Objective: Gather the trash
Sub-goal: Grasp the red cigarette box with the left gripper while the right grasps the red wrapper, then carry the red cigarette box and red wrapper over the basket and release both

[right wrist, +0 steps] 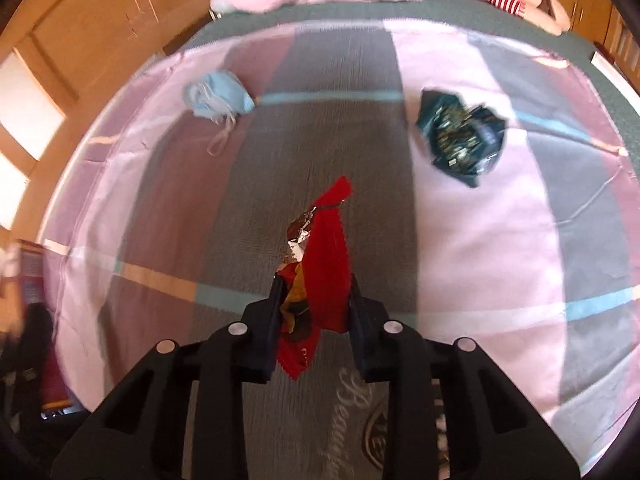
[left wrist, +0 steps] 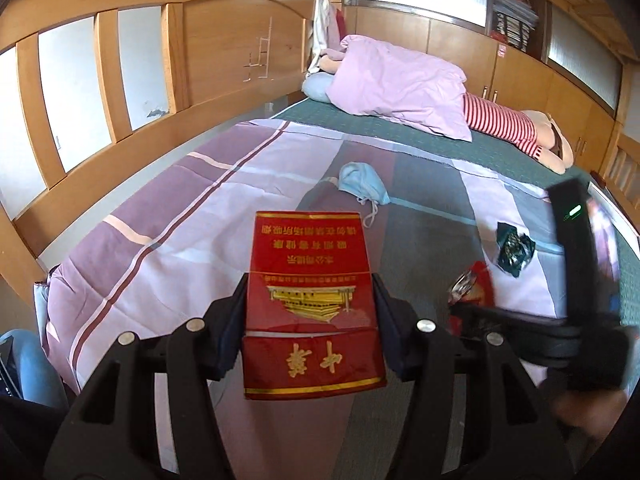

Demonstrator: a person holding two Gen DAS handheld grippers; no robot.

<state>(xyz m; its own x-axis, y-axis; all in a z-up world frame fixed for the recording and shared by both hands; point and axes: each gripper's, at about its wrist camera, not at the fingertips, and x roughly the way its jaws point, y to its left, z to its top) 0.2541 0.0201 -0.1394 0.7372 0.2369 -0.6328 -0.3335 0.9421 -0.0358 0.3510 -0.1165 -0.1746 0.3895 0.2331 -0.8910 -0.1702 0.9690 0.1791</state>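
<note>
My left gripper [left wrist: 310,284] is shut on a flat red cigarette pack [left wrist: 310,280] with gold print, held above the bedspread. My right gripper [right wrist: 316,284] is shut on a crumpled red snack wrapper [right wrist: 322,256] with a silver inside, lifted over the bed. It shows at the right of the left wrist view, with the wrapper [left wrist: 474,288] in it. A crumpled blue face mask [left wrist: 362,184] [right wrist: 218,98] lies on the bedspread further away. A crumpled dark green wrapper [left wrist: 514,246] [right wrist: 460,136] lies to the right.
The bed has a pink, purple and grey checked bedspread [left wrist: 180,220] [right wrist: 500,240]. A pink pillow [left wrist: 400,84] and a striped plush toy [left wrist: 504,124] lie at the far end. A wooden headboard [left wrist: 120,80] runs along the left. Wooden cabinets [left wrist: 520,76] stand behind.
</note>
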